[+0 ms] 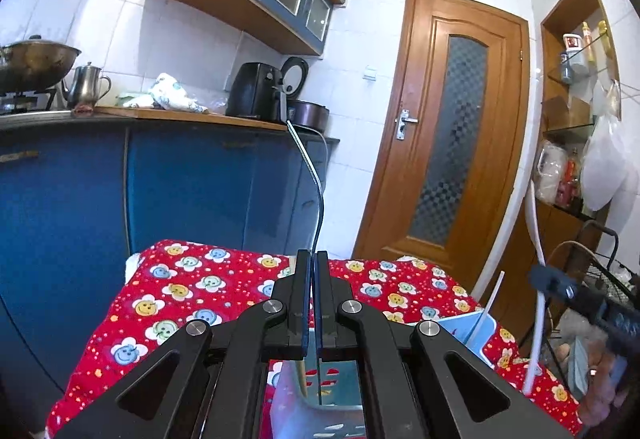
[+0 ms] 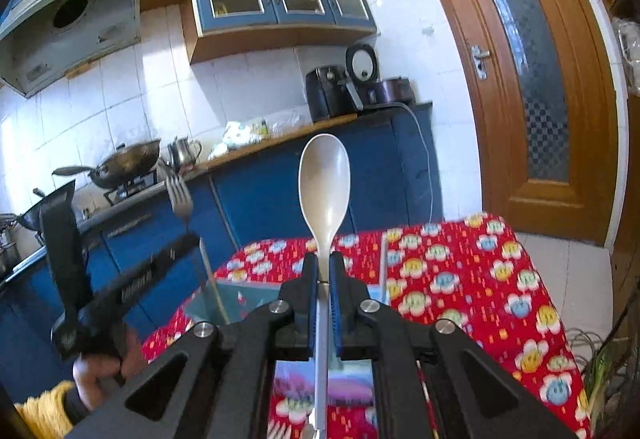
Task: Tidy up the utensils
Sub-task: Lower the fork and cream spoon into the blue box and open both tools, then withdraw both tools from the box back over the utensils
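Observation:
My left gripper (image 1: 313, 259) is shut on a metal fork (image 1: 318, 199), seen edge-on and pointing up; the same fork (image 2: 179, 195) shows tines-up in the right wrist view, held by the left gripper (image 2: 188, 237). My right gripper (image 2: 324, 259) is shut on the handle of a pale grey plastic spoon (image 2: 325, 183), bowl up. In the left wrist view that spoon appears as a white curved handle (image 1: 536, 239) at the right. Both are held above a light blue container (image 1: 478, 331) on the red flowered tablecloth (image 1: 192, 291); it also shows in the right wrist view (image 2: 224, 299).
A white stick (image 1: 490, 303) stands in the container. Blue kitchen cabinets (image 1: 180, 179) with a counter, kettle (image 1: 86, 85), wok and air fryer (image 1: 256, 91) lie behind the table. A wooden door (image 1: 448, 135) is at the right, with a wire basket (image 1: 600, 279) beside the table.

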{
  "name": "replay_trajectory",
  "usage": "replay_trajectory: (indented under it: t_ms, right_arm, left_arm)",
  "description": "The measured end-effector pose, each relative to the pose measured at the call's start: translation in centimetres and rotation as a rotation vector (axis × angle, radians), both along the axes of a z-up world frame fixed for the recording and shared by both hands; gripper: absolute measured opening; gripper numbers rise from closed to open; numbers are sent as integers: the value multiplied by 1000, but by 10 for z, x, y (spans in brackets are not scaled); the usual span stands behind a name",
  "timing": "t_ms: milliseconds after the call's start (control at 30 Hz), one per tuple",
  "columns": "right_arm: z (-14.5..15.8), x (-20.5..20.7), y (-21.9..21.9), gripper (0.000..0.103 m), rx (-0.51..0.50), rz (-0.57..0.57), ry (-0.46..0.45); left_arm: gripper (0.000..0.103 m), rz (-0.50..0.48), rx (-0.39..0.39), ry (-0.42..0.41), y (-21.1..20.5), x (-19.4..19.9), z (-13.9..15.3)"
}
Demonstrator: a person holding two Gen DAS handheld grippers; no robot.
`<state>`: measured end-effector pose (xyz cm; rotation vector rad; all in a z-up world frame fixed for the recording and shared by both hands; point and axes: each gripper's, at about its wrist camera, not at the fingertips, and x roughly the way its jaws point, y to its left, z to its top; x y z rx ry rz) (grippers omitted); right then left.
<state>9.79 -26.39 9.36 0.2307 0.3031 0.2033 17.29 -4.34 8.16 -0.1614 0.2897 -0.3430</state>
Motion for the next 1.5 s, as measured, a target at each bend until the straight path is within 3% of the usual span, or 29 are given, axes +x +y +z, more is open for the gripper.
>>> replay_trajectory:
  t_ms: [267, 900, 967, 1033, 1100, 1233, 1500]
  right_arm:
    - [-8, 35, 3, 8, 11, -45, -66]
    - [-38, 40, 25, 8, -157, -20, 10]
    - [-40, 41, 26, 11, -153, -14, 30]
    - [-40, 41, 24, 31, -133, -8, 36]
    - [-39, 39, 24, 40, -116, -7, 34]
    - [-36, 34, 23, 42, -106, -15, 31]
    - [-17, 7, 11, 48, -53, -23, 3]
  left_arm:
    - [1, -8, 0, 14, -1, 1, -8]
    - [2, -38, 20, 68, -8, 4, -22]
    - [6, -41, 21, 82, -8, 5, -24]
    - [16, -53, 15, 89, -8, 6, -24]
    - [24, -71, 11, 91, -10, 5, -24]
    - [42, -86, 37, 83, -17, -2, -21]
    - [47, -119, 27, 94, -20, -15, -3]
